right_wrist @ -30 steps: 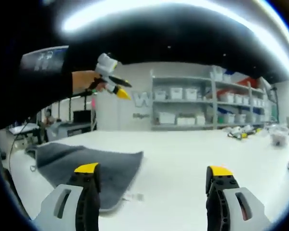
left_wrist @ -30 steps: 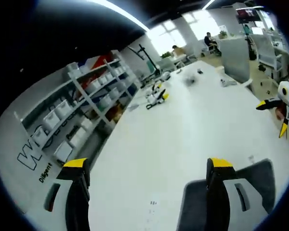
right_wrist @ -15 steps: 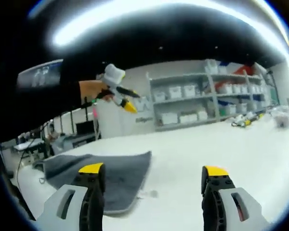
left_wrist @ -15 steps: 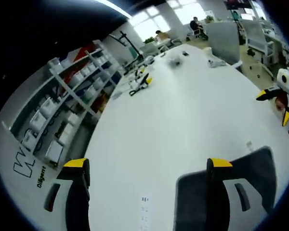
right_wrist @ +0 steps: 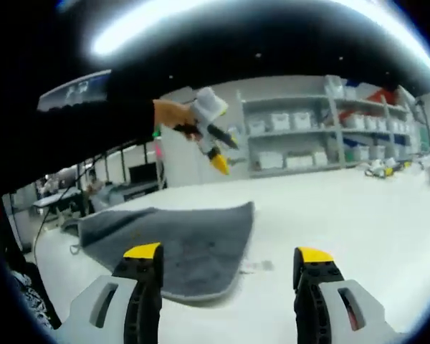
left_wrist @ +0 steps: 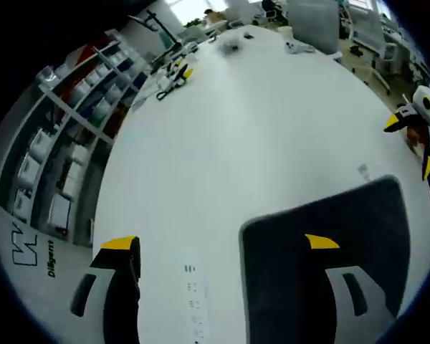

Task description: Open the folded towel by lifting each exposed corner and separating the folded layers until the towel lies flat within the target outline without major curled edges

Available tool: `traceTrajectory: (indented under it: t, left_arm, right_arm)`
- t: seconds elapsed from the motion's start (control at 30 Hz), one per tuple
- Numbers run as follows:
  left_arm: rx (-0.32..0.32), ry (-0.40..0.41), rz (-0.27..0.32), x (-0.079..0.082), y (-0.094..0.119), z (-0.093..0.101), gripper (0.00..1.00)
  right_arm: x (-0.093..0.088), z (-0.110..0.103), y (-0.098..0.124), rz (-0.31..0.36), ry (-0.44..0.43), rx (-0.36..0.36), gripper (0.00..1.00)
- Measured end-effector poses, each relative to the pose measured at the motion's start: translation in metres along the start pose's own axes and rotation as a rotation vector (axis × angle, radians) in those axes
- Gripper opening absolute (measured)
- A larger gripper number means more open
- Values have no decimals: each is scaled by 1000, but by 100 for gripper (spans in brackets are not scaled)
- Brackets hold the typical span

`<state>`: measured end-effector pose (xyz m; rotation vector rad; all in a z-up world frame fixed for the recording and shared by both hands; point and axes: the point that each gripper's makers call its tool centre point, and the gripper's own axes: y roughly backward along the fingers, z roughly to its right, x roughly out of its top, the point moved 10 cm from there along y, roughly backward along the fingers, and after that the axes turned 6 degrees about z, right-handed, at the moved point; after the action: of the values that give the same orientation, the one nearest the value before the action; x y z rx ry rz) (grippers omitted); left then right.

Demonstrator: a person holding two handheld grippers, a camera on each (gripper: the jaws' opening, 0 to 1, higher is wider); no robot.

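Observation:
A dark grey folded towel lies on the white table; in the right gripper view the towel spreads from the left to the middle, with a small white tag at its near edge. My left gripper hovers open above the towel's corner, its right jaw over the cloth. In the right gripper view that left gripper hangs in a hand above the towel's far side. My right gripper is open, low at the towel's near edge, and appears at the table's side.
Shelving with white bins runs along one side of the table and stands behind it. Tools lie at the table's far end. A printed label sits on the table between my left jaws.
The left gripper's camera has tipped down, so more of the towel shows under it. In the right gripper view the left gripper has moved right and lower; the towel looms closer.

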<state>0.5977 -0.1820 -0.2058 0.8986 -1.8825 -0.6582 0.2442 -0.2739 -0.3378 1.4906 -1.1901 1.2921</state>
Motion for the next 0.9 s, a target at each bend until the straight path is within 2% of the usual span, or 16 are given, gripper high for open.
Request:
traceTrajectory:
  t: [0.13, 0.2, 0.27, 0.4, 0.5, 0.57, 0.67, 0.77, 0.9]
  left_arm:
    - [-17, -6, 5, 2, -7, 1, 84]
    - [-13, -13, -9, 1, -14, -2, 84]
    - [-3, -16, -20, -1, -24, -3, 88]
    - [-27, -15, -40, -5, -40, -3, 85]
    - [-50, -5, -48, -9, -51, -2, 75]
    - [-80, 16, -35, -10, -58, 1, 75]
    - [-104, 16, -58, -16, -65, 8, 74]
    - [-111, 0, -89, -20, -74, 4, 71]
    - [-124, 28, -89, -22, -80, 10, 60]
  right_arm:
    - [-2, -2, -2, -1, -14, 0, 64]
    - [-3, -2, -3, -1, -15, 5, 56]
    - [-5, -3, -4, -4, -34, 17, 48]
    - [-11, -2, -6, -28, -42, 13, 46]
    - [-14, -2, -5, -38, -45, 15, 43]
    - [-14, -2, -5, -38, -47, 15, 42]
    - [-16, 0, -6, -41, -57, 17, 42]
    - [-17, 0, -7, -48, -70, 18, 41]
    - [-21, -6, -10, -80, -77, 28, 38]
